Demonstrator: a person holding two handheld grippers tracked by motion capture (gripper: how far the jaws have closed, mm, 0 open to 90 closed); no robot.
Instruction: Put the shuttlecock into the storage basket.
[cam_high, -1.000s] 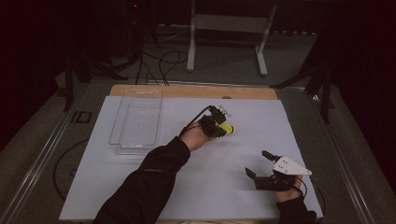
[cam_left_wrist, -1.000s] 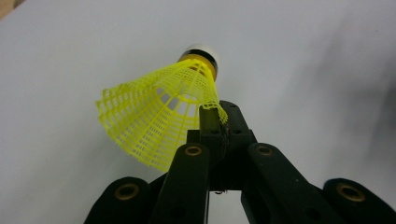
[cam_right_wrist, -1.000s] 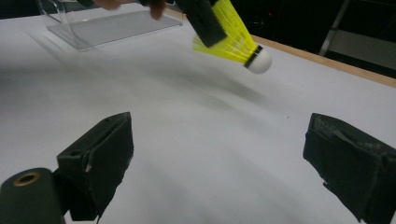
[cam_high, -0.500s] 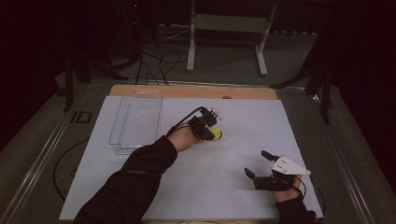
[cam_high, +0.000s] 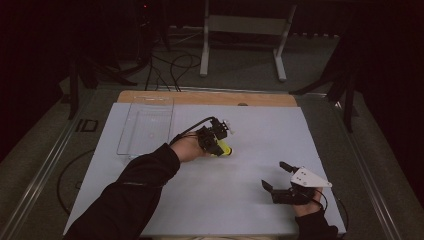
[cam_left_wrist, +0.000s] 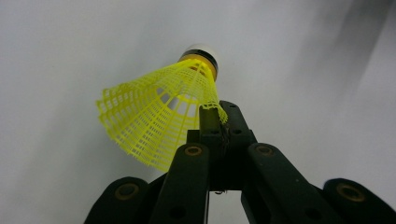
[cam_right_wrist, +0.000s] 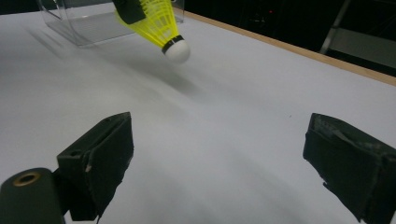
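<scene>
The left tongs are clamped on the skirt rim of a yellow plastic-mesh shuttlecock with a white cork tip, carrying it clear above the white tabletop. The pick-up looks done; placing it remains, perhaps in the clear plastic tray just beyond and left of those tongs. The right tongs rest wide apart, empty. Since the earlier frame, the left tongs and shuttlecock have drawn back toward the tray.

Clear tray left; elsewhere open tabletop
</scene>
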